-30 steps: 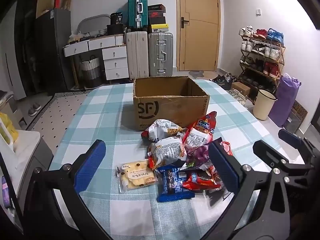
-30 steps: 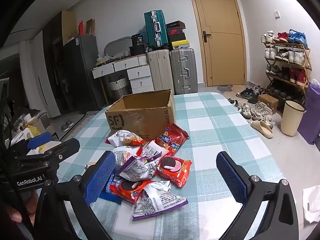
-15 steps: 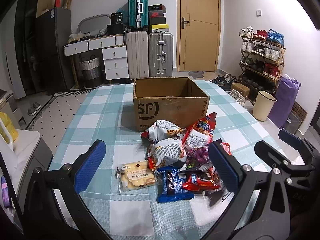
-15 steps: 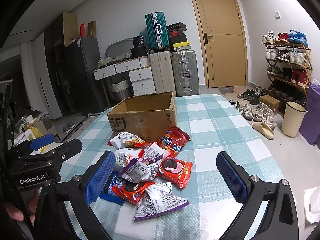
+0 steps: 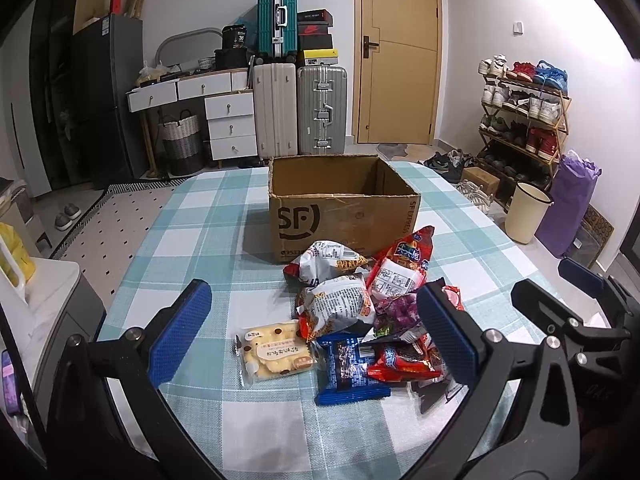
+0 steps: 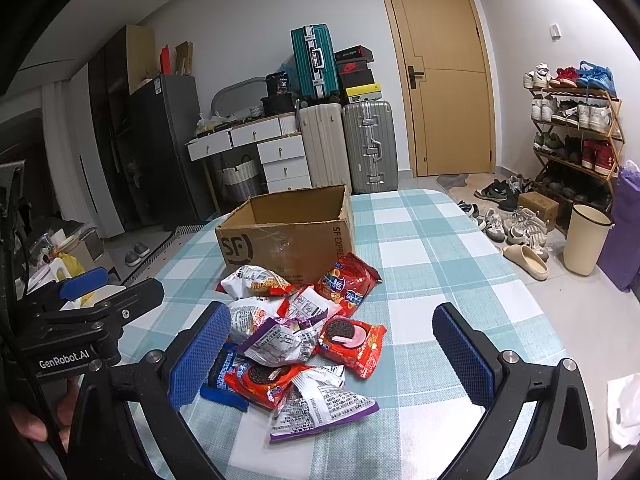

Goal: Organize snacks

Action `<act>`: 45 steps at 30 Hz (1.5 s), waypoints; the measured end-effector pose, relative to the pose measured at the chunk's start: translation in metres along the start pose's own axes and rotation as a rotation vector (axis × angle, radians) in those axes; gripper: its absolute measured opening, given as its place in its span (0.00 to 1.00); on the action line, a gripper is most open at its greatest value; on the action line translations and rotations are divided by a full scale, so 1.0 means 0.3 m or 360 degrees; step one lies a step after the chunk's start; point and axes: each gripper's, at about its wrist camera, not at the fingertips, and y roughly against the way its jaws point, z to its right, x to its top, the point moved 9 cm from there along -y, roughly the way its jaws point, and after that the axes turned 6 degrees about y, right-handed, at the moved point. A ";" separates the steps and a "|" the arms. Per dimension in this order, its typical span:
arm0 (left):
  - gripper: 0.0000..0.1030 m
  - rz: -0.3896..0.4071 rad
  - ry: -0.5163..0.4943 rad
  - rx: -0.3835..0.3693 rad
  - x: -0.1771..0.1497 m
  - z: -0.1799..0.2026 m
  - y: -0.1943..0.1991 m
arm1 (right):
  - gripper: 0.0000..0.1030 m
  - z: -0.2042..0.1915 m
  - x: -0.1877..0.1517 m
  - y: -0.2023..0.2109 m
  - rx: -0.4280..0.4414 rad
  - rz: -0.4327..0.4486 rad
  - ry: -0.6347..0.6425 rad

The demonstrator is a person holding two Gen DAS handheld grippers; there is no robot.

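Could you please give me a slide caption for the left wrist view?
Open left gripper hovers over snack packets before an open cardboard box.

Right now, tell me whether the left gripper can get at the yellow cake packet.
Probably yes. The left gripper is open, and the cake packet lies flat at the pile's left edge, with nothing on top and bare tablecloth on its left.

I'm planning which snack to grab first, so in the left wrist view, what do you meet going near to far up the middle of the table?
blue cookie packet → silver chip bag → white-and-orange chip bag → cardboard box
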 end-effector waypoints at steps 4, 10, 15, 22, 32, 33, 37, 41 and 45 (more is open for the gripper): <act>0.99 0.0000 0.0002 -0.0001 0.001 -0.001 0.001 | 1.00 0.001 0.000 0.001 -0.0001 -0.0003 0.0000; 0.99 -0.0008 0.0006 0.0001 -0.004 -0.005 -0.001 | 1.00 -0.009 0.021 0.008 0.0004 -0.0005 0.0004; 0.99 -0.0018 0.0016 -0.0001 -0.010 -0.010 -0.005 | 1.00 -0.011 0.023 0.019 0.0006 -0.0010 0.0006; 0.99 -0.0019 0.0016 0.0002 -0.010 -0.011 -0.007 | 1.00 -0.013 0.017 0.017 0.0010 -0.0009 0.0006; 0.99 -0.0023 0.0031 0.0007 -0.017 -0.018 -0.018 | 1.00 -0.013 -0.013 0.007 0.0024 -0.0018 0.0016; 0.99 -0.0026 0.0031 0.0005 -0.016 -0.018 -0.018 | 1.00 -0.013 -0.018 0.006 0.0033 -0.0021 0.0018; 0.99 -0.0025 0.0032 0.0007 -0.017 -0.018 -0.018 | 1.00 -0.015 -0.034 -0.005 0.0054 -0.0036 0.0014; 0.99 -0.0027 0.0032 0.0007 -0.018 -0.017 -0.018 | 1.00 -0.018 -0.063 -0.026 0.0100 -0.0071 0.0010; 0.99 -0.0028 0.0036 0.0007 -0.021 -0.021 -0.019 | 1.00 -0.026 -0.087 -0.045 0.0134 -0.0105 0.0016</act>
